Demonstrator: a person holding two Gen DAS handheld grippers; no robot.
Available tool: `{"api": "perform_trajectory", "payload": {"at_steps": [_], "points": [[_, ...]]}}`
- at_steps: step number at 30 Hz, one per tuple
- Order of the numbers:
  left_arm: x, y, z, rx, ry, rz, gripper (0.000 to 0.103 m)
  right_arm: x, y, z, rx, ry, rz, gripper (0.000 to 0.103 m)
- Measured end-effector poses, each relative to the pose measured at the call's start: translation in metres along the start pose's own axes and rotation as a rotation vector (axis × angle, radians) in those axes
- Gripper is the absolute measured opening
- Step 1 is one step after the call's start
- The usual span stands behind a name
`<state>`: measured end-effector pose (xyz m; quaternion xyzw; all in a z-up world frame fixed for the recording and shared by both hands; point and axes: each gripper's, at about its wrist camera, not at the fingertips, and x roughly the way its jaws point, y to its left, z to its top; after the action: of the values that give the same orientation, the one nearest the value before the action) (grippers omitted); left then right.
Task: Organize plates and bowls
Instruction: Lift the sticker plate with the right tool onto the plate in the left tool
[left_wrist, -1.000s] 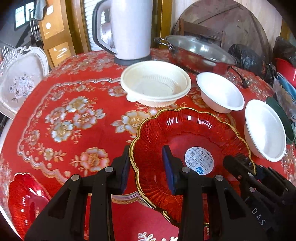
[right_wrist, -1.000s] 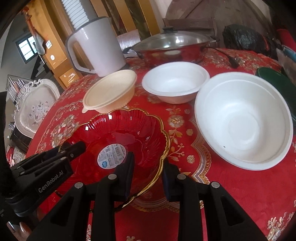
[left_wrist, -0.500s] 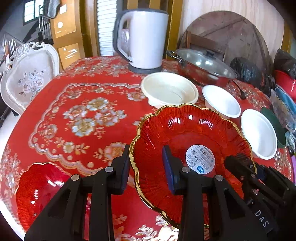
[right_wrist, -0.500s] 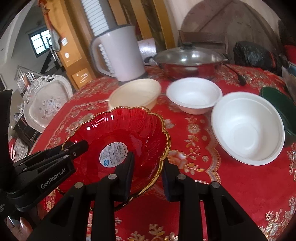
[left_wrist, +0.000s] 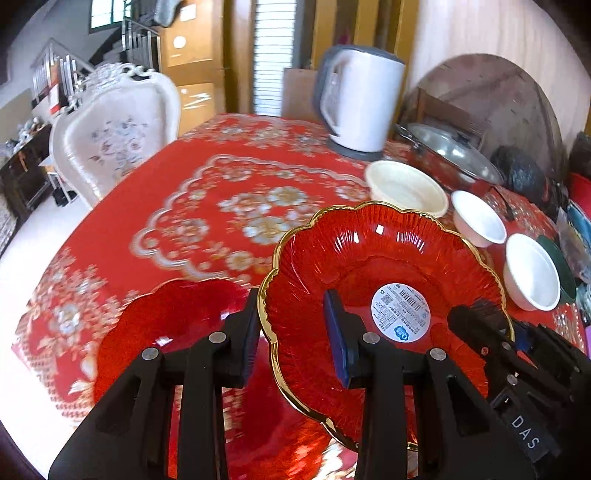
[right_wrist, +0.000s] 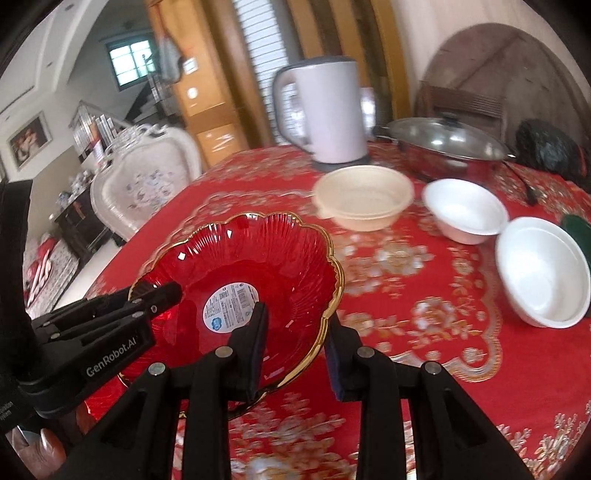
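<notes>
Lifted red plate (left_wrist: 373, 258) now above second red plate (left_wrist: 177, 325)

Gold-rimmed red plate (left_wrist: 384, 273) lifted, tilted, above second red plate (left_wrist: 177, 325).

Bright daylight, glints on the red plate (left_wrist: 380, 280), motion-blurred tablecloth (left_wrist: 207, 206), fisheye bending and dark corners.
</notes>
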<state>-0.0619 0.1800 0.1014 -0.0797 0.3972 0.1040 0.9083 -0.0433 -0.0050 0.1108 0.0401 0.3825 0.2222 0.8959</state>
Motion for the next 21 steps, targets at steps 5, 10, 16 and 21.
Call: {"api": "perform_trajectory", "payload": {"at_steps": [5, 10, 16, 21], "points": [[-0.014, 0.026, -0.014, -0.032, -0.008, 0.03, 0.033, 0.001, 0.029, -0.007, -0.054, 0.011, 0.043, 0.03], [-0.021, 0.053, -0.031, -0.066, -0.002, 0.053, 0.033, 0.005, 0.048, -0.01, -0.097, 0.018, 0.074, 0.03], [-0.023, 0.077, -0.051, -0.1, 0.018, 0.065, 0.033, 0.013, 0.073, -0.021, -0.155, 0.052, 0.098, 0.03], [-0.021, 0.09, -0.063, -0.118, 0.039, 0.079, 0.033, 0.022, 0.088, -0.03, -0.195, 0.088, 0.105, 0.03]]}}
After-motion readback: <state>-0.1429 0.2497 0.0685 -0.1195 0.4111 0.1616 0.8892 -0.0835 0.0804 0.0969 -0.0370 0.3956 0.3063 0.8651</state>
